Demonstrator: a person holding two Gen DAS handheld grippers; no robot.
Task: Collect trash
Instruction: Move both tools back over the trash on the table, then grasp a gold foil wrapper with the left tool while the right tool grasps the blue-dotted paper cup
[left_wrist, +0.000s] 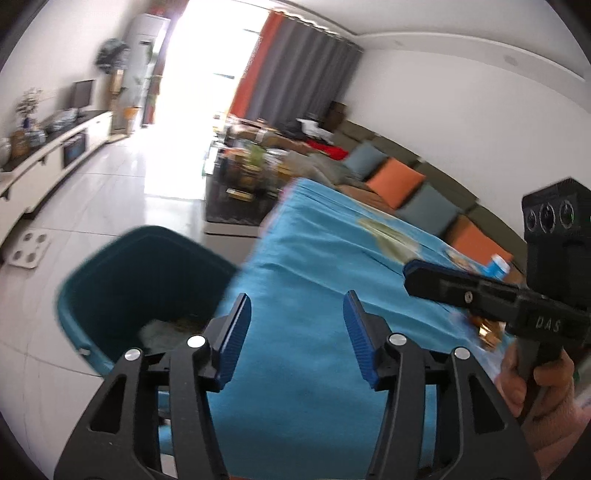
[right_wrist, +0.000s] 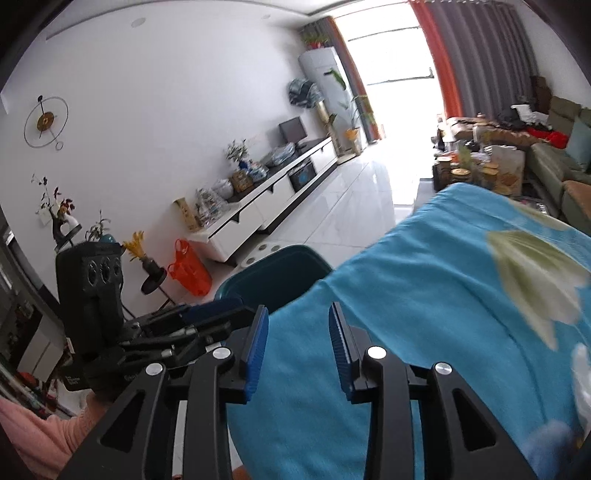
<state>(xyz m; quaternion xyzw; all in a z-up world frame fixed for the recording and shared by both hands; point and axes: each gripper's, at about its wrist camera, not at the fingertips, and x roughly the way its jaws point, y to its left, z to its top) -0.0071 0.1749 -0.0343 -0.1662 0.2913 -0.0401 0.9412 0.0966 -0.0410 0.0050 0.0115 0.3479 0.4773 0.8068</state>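
Teal plastic forms the bin beside the blue cloth covering the table; crumpled trash lies at its bottom. The left gripper hangs released over the cloth edge, the bin at 10 o'clock, nothing between its jaws. The right gripper is likewise released and empty. More litter, a gold wrapper, sits at 3 o'clock. Risk, I judge: 2 grippers this close may collide, or snag cloth instead of trash.

A deep teal plastic trash bin stands upright and open on the floor, just beside the blue-covered tabletop; pale crumpled trash lies inside.
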